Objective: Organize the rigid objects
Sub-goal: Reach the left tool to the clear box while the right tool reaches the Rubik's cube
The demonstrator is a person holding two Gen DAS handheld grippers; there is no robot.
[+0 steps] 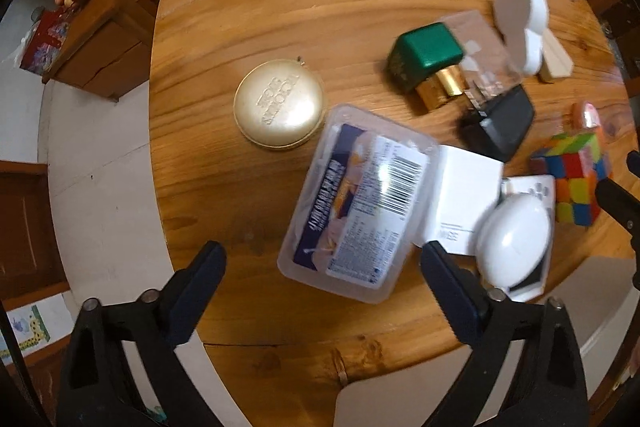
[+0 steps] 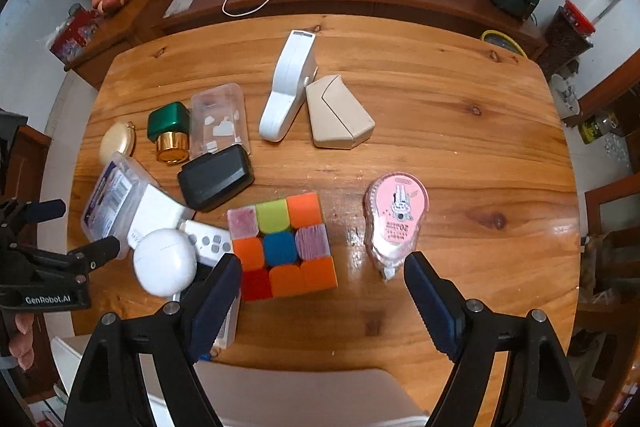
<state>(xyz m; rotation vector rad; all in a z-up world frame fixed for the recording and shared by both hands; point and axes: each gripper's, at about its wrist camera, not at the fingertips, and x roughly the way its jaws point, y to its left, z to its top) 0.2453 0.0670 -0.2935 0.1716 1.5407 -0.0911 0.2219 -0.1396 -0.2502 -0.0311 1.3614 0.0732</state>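
We hold two black tongs over a round wooden table, and both are released, gripping nothing. Our left tongs gape wide above the table's near edge; a clear plastic box with a barcode label lies just ahead, its near end reaching between the tips without touching either. Beyond that box, off to the left, sits a round gold compact. Just past the right fingertip rests a white egg-shaped case, lying on a white remote and a flat white box. Our right tongs are spread just as wide; a scrambled puzzle cube sits just ahead between the tips, nearer the left finger. A pink correction-tape dispenser lies just ahead of the right fingertip. Farther ahead to the left lie a black case, a green-capped gold bottle and a clear empty box; straight ahead, a white tape dispenser touches a beige wedge-shaped box
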